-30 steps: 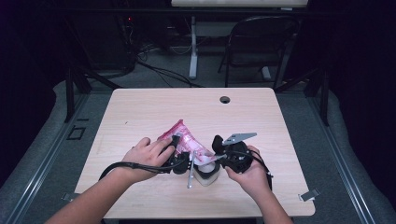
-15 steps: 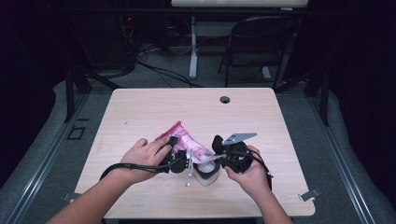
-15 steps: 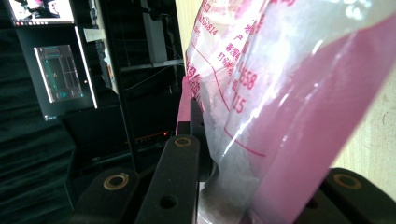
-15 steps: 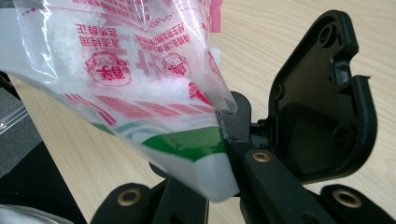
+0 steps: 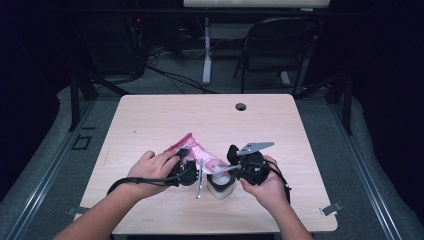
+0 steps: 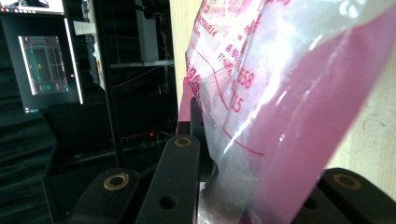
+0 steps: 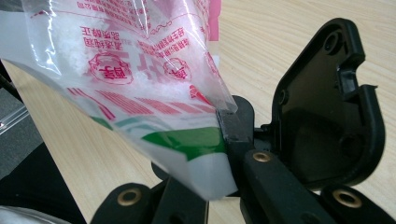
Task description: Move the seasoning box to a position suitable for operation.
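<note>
Holding the pink bag (image 5: 197, 152) between your two grippers above the table (image 5: 150, 120), your left gripper (image 5: 192, 170) clamped on one end, your right gripper (image 5: 231, 167) pinching the opposite corner, a small cup (image 5: 221, 186) just below.

Lit bench, dark room

Overhead light brightens the bench (image 5: 165, 115); surroundings toward twelve o'clock stay dim. In both gripper views the plastic bag (image 6: 280, 93) glares, soft-focused up close, and a monitor (image 6: 44, 65) glows at nine o'clock.
</note>
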### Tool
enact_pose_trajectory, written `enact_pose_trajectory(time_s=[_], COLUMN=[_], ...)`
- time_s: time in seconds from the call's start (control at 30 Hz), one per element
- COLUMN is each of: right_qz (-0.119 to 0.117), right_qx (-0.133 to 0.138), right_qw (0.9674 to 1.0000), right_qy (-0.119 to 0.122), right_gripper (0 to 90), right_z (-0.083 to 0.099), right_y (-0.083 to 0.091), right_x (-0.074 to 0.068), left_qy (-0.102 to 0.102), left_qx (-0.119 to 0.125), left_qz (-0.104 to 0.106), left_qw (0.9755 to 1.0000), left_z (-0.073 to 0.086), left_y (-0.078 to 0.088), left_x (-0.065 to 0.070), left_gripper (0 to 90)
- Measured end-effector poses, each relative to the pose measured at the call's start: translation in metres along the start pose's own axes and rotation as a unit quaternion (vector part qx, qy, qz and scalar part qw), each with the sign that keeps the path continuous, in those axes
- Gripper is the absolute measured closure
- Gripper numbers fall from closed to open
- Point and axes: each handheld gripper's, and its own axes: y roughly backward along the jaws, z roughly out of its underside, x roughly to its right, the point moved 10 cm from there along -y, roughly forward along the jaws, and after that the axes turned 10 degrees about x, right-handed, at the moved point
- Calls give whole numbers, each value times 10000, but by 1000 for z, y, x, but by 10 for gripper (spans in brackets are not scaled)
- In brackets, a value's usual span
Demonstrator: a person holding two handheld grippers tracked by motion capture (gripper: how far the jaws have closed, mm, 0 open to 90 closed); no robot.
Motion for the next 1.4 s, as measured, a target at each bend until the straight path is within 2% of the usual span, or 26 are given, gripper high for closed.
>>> enact_pose_trajectory(time_s=[0.03, 0.07, 0.17, 0.2, 0.33, 0.37, 0.5, 0.77, 1.13, 1.4], right_qz=[1, -6, -12, -1, 6, 5, 11, 18, 31, 40], right_qx=[13, -5, -19, -10, -15, -15, -22, -25, -30, -31], right_qw=[10000, 10000, 10000, 10000, 10000, 10000, 10000, 10000, 10000, 10000], right_qy=[-7, -1, 11, -2, 10, 10, 6, 25, 34, 35], right_gripper=[900, 900, 900, 900, 900, 900, 900, 900, 900, 900], right_z=[0, 0, 0, 0, 0, -1, -1, -1, -1, -2], right_y=[0, -1, -1, -1, -2, -2, -3, -3, -4, -4], right_x=[0, -1, -1, -1, -1, -1, -1, -1, -2, -2], left_qy=[-87, -3, 59, 168, 99, 170, 186, 351, 668, 807], left_qx=[-67, 14, -24, 21, 14, 7, 15, 37, 123, 148], left_qz=[20, -8, 42, 64, 47, 82, 93, 144, 244, 257], left_qw=[9999, 10000, 10000, 9998, 9999, 9998, 9998, 9993, 9974, 9963], left_z=[1, 1, 3, 3, 4, 5, 5, 7, 10, 10], left_y=[1, 0, 0, 0, -1, -1, -2, -4, -6, -7], left_x=[-1, 0, 2, 4, 3, 5, 6, 11, 17, 20], left_gripper=[870, 870, 870, 870, 871, 871, 871, 870, 872, 872])
